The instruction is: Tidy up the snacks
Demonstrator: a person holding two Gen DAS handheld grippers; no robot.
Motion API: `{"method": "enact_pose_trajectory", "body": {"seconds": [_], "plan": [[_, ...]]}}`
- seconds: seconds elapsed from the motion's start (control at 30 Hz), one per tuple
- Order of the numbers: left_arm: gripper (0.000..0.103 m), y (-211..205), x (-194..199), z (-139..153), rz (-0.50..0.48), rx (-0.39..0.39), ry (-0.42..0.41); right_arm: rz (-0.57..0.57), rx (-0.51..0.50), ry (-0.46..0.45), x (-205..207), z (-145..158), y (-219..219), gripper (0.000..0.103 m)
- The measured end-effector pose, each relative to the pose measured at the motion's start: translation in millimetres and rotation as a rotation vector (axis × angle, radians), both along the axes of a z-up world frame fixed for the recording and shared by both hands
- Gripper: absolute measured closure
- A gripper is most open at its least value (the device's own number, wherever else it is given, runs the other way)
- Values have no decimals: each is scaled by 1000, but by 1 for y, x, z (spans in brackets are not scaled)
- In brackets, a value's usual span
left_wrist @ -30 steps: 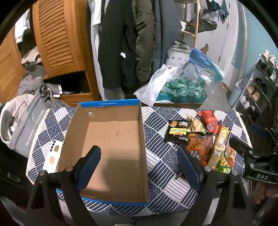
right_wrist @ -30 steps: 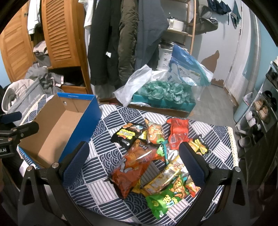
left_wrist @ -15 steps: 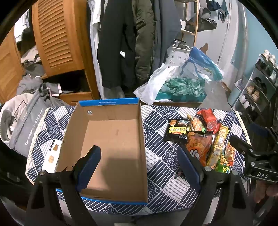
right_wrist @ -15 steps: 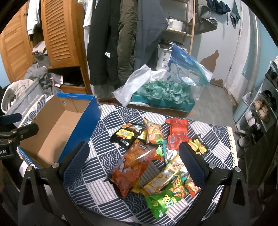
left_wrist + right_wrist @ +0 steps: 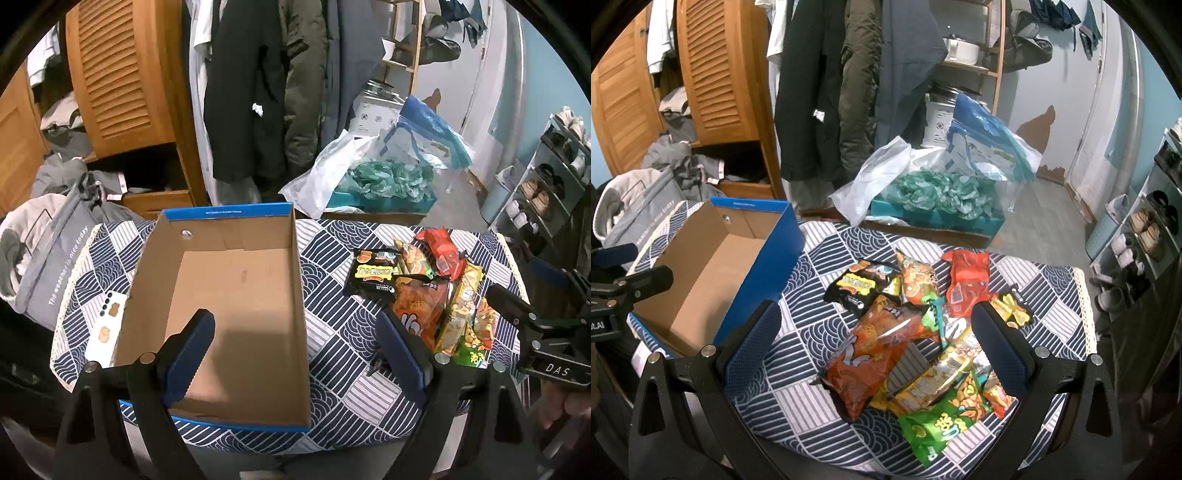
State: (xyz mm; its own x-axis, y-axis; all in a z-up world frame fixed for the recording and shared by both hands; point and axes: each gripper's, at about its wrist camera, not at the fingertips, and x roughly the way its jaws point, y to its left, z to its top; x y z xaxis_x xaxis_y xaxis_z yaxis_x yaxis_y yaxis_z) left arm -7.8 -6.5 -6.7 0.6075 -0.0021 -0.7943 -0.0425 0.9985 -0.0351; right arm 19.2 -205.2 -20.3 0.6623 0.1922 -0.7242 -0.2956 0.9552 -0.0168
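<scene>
box (image 5: 236, 295) left on table (image 5: 332, 369) | snack packets (image 5: 905, 332) right, well apart | card (image 5: 107, 325) left of box

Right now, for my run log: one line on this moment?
left claw open | right claw open | box empty | snacks on table

Desk (image 5: 332, 373) covered with navy-and-white wave-pattern cloth. On left part: open cardboard box (image 5: 236, 295), blue outside, nothing inside. Just beside box, at its left: white card (image 5: 107, 328). On right part, well apart from box: heap of snack packets (image 5: 923, 332), overlapping each other. Black packet (image 5: 857, 286) nearest to box; big orange packet (image 5: 871, 347) in middle; red packet (image 5: 967, 284) at far side; green packet (image 5: 942, 421) at near edge.
</scene>
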Motion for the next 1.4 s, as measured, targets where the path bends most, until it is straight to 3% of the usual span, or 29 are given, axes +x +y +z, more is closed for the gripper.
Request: {"method": "enact_pose_trajectory", "body": {"seconds": [0.37,0.7,1.03,1.4], "plan": [[13,-3,7,-4,-13,10,13,-4,-7,4,-1,-2,-3,2],[13,-23,21,-24,-56,15,84,-72,-34,32,8,-10,-28,2],[13,-59,37,-45,-110,16,151,-191,-77,98,6,-33,-71,2],[13,-100,50,-72,-182,46,225,-296,-57,217,9,-71,-110,2]]}}
